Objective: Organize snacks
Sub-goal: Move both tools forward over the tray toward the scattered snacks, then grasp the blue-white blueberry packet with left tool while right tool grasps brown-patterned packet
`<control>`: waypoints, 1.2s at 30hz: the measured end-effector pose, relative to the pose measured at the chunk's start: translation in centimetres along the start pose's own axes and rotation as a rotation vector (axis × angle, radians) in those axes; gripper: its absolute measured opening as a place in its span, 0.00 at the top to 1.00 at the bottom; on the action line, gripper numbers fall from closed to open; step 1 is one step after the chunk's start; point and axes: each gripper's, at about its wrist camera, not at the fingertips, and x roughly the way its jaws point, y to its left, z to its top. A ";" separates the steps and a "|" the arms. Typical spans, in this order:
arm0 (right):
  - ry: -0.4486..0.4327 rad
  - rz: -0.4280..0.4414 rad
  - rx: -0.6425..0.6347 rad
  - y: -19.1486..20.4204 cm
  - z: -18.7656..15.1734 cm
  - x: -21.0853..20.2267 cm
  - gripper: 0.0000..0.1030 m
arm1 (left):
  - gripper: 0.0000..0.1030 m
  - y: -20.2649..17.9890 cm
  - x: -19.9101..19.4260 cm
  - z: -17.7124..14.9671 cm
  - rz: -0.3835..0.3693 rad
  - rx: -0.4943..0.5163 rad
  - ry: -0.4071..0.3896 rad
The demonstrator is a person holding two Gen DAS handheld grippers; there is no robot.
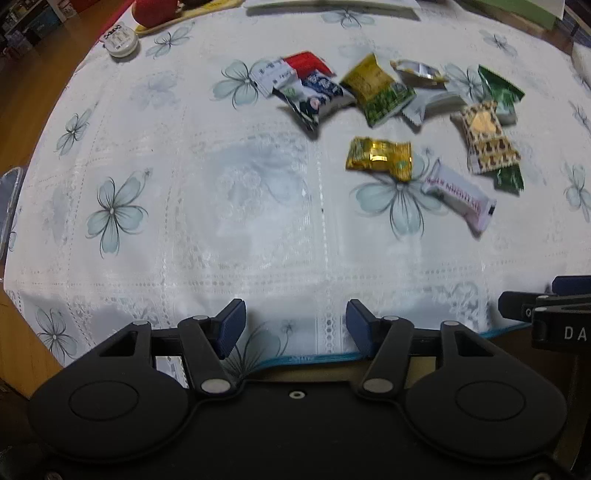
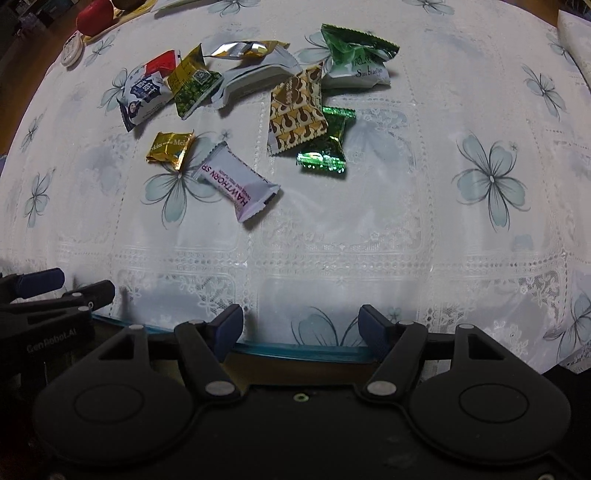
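Note:
Several wrapped snacks lie scattered on a white flowered tablecloth (image 1: 147, 221). Among them are a gold foil candy (image 1: 378, 157) (image 2: 170, 149), a white hawthorn bar (image 1: 458, 195) (image 2: 238, 181), a brown patterned packet (image 1: 487, 136) (image 2: 297, 110), a shiny green candy (image 2: 327, 144), a yellow-green packet (image 1: 376, 88) (image 2: 192, 81) and a navy-white packet (image 1: 314, 96) (image 2: 142, 96). My left gripper (image 1: 295, 323) hangs open over the cloth's near edge, nothing between its blue pads. My right gripper (image 2: 301, 326) is open and empty too, well short of the snacks. Each gripper shows at the edge of the other's view.
A red apple (image 1: 153, 11) on a yellow tray and a small round white tin (image 1: 120, 40) sit at the far left. A green box (image 1: 517, 9) lies at the far right. The table's blue-trimmed front edge (image 2: 295, 349) runs just under both grippers. Wooden floor shows at the left.

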 end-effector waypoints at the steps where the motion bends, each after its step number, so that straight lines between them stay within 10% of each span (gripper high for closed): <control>1: -0.023 0.004 0.009 -0.1 0.7 -0.5 0.30 | 0.39 0.3 -0.4 0.7 -0.007 -0.015 -0.019; 17: -0.109 -0.009 0.063 -0.3 11.7 1.8 0.30 | 0.39 2.7 1.5 12.2 -0.089 -0.178 -0.121; 24: -0.090 -0.089 0.064 0.0 12.2 3.4 0.57 | 0.39 2.1 4.1 13.7 -0.103 -0.238 -0.055; 36: -0.029 0.035 0.173 -2.1 12.8 2.2 0.81 | 0.43 2.4 5.5 15.5 -0.095 -0.304 -0.024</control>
